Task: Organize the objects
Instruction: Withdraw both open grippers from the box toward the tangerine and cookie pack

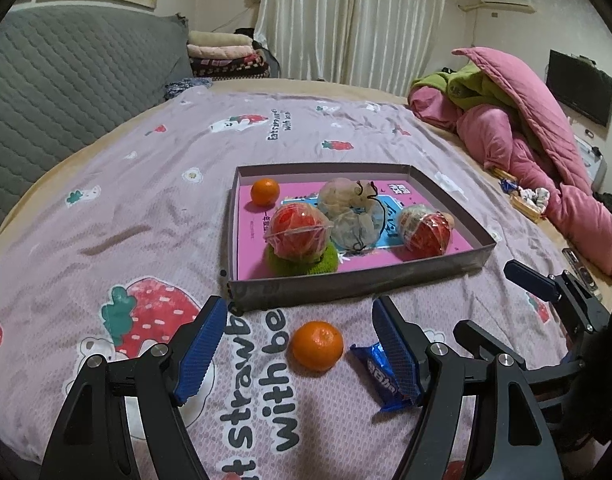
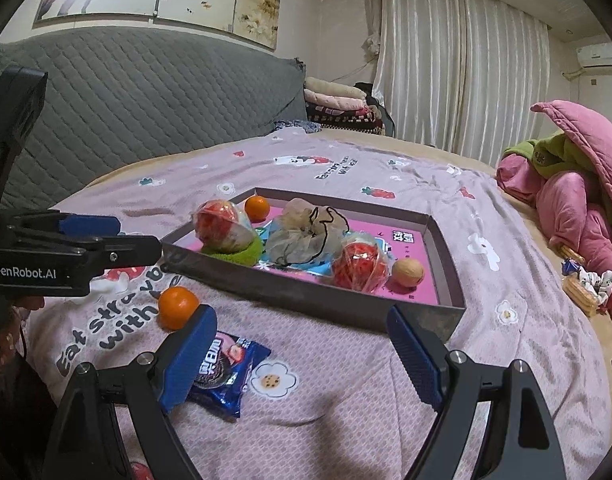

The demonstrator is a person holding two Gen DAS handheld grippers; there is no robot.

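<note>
1. Left wrist view: my left hand-held gripper (image 1: pixel 300 344) stands wide apart and empty. The loose orange (image 1: pixel 317 345) lies on the bed between its fingers, just in front of the box (image 1: pixel 357 284). I judge this the approach to a pick; next, close on it.

2. Right wrist view: my right hand-held gripper (image 2: pixel 302 354) is spread and empty. The cookie packet (image 2: pixel 226 372) lies in front of the box (image 2: pixel 306 300), beside its left finger; it calls for a shift left.

**Item count**

Oranges: 2 — one in the tray (image 1: pixel 357 280) at (image 1: pixel 265 191), one on the bed at (image 1: pixel 317 346).
Red wrapped balls: 2 (image 1: pixel 298 230), (image 1: pixel 425 232).
Mesh pouches: 2 (image 1: pixel 345 194), (image 1: pixel 355 226).
Walnut: 1 (image 2: pixel 407 273).
Cookie packet: 1 (image 2: pixel 226 372).
Green ring: 1 (image 1: pixel 306 264).
</note>
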